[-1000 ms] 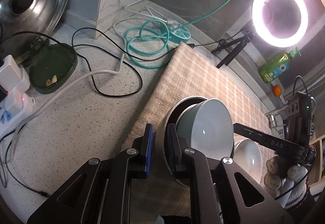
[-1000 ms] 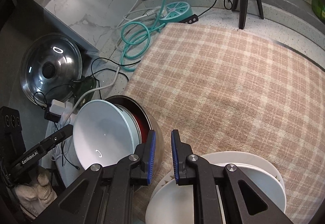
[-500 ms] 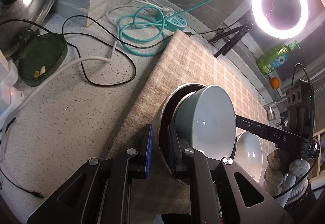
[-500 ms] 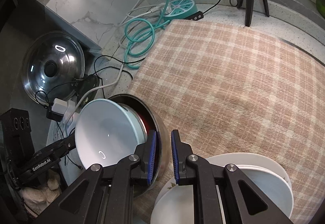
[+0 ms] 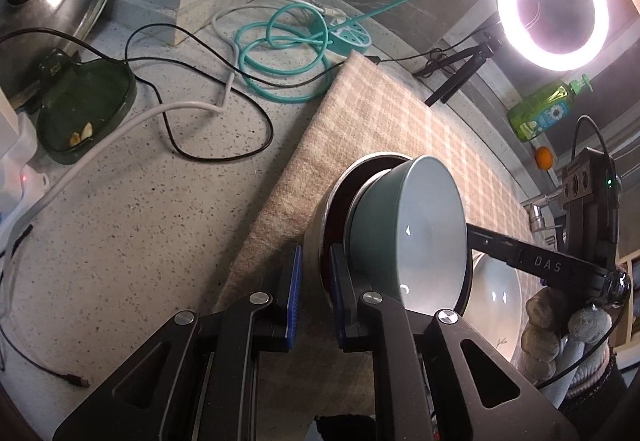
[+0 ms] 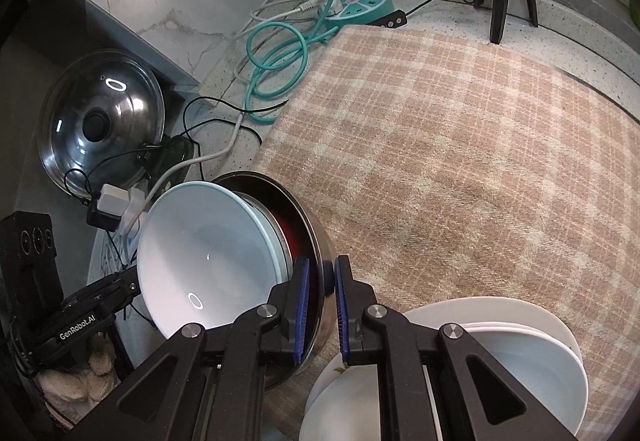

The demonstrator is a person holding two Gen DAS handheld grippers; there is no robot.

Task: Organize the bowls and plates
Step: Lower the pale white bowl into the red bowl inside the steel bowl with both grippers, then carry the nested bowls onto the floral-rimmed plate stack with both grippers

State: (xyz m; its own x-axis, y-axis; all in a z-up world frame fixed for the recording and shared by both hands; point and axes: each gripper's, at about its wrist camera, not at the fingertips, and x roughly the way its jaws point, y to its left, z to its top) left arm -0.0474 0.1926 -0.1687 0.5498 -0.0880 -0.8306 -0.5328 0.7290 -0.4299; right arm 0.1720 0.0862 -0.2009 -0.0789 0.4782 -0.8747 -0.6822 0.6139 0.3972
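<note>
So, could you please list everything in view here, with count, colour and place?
metal bowl: one, silver, red inside, cloth's left edge, tilted
teal bowl: one, nested in it
white dishes: stack, right of the bowls
checked cloth: one, beige, on counter
pot lid: one, steel, far left
green dish: one, on counter
power strip: one, teal, coiled cable
ring light: one, lit
soap bottle: one, green
left gripper, right gripper: fingers on metal bowl's rim; right closing
gloved hands: two

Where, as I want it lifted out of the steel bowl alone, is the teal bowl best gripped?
By its thin rim, on the side away from the white plates, where the teal bowl leans clear of the steel bowl. Come from above, one of the jaws inside and one outside; its smooth wall offers nothing else.
</note>
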